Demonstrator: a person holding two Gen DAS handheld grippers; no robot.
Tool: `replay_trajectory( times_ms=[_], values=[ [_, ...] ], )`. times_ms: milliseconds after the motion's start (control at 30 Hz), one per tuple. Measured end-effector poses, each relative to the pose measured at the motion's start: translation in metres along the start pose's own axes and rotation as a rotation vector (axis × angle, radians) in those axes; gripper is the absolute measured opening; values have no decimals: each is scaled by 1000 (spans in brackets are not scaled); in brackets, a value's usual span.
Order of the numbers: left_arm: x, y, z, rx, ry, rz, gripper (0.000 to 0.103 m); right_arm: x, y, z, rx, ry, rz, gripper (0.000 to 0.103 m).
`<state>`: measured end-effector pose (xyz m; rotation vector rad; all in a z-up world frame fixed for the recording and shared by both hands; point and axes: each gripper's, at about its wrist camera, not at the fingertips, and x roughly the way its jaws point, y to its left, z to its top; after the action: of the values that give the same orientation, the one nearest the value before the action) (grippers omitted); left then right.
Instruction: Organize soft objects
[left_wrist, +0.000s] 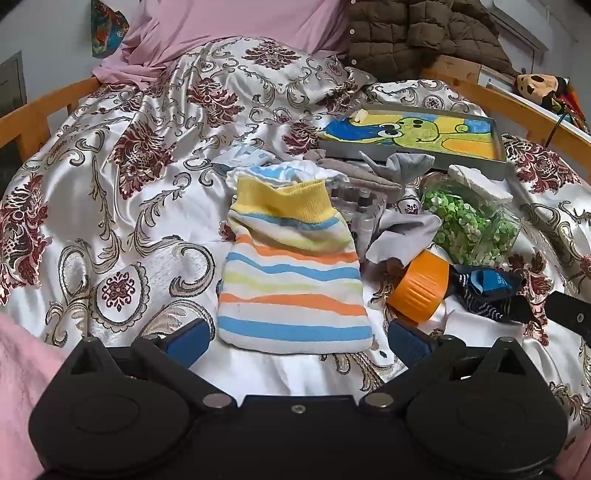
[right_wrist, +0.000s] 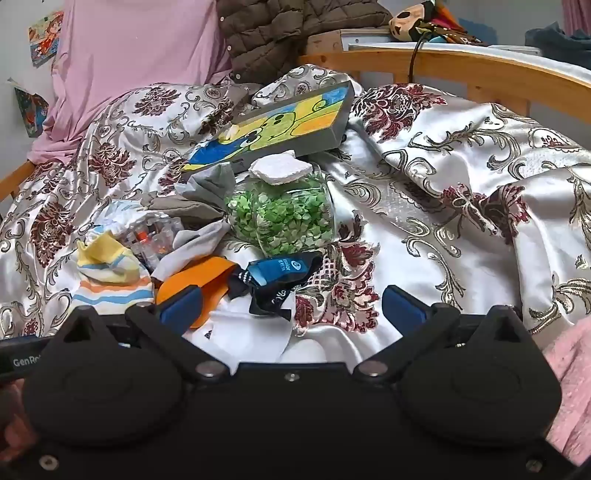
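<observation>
- Striped cotton sock, banded white, orange, blue and yellow, is lying flat on the glossy floral satin bedspread, directly ahead of the left gripper.
- Left gripper is standing wide open, its blue pads apart and gripping nothing.
- Right gripper is likewise standing open and empty, facing a crumpled dark navy sock.
- Round orange plastic lid is resting between the two socks, touching the navy one.
- Grey cloth is lying just behind the lid.
- Clear glass jar of green pieces is lying tipped behind it.
- Framed frog painting is sitting farthest back.
</observation>
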<state>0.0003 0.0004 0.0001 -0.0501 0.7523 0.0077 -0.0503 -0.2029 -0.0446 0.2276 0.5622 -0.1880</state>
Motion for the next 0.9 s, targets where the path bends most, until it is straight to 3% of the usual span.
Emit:
replay_trajectory(
  times_ms=[900],
  values=[
    [-7,2,3,11,-18,3,102,2,3,0,-5,7,18,103]
  ],
)
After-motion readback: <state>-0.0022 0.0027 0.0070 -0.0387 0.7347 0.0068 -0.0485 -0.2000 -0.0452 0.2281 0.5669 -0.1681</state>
